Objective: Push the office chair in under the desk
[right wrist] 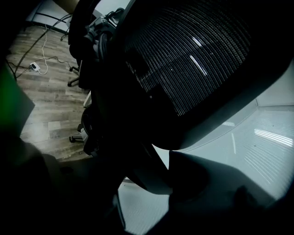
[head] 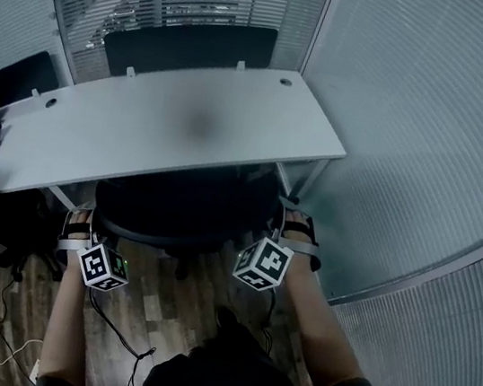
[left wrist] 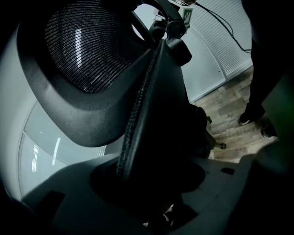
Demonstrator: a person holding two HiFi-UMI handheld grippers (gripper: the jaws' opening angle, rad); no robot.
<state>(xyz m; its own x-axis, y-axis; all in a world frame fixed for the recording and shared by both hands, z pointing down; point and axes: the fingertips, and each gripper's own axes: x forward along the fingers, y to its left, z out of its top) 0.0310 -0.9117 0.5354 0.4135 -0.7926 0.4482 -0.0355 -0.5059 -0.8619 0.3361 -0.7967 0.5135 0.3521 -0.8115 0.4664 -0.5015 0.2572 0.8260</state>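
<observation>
grip sits wide: left tongs (head: 80, 224) and right tongs (head: 295, 231) each clamp a backrest (left wrist: 151, 105) edge, so the office chair (head: 186, 211) can roll straight under the worktop (head: 170, 126).

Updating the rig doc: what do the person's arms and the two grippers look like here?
The left gripper and right gripper each carry a white cube with black square markers; the left cube glows green on one face. Black and white straps band each one. Jaws are dark moulded plastic. A thin black cable hangs from the left cube. Bare forearms, no sleeves showing.
</observation>
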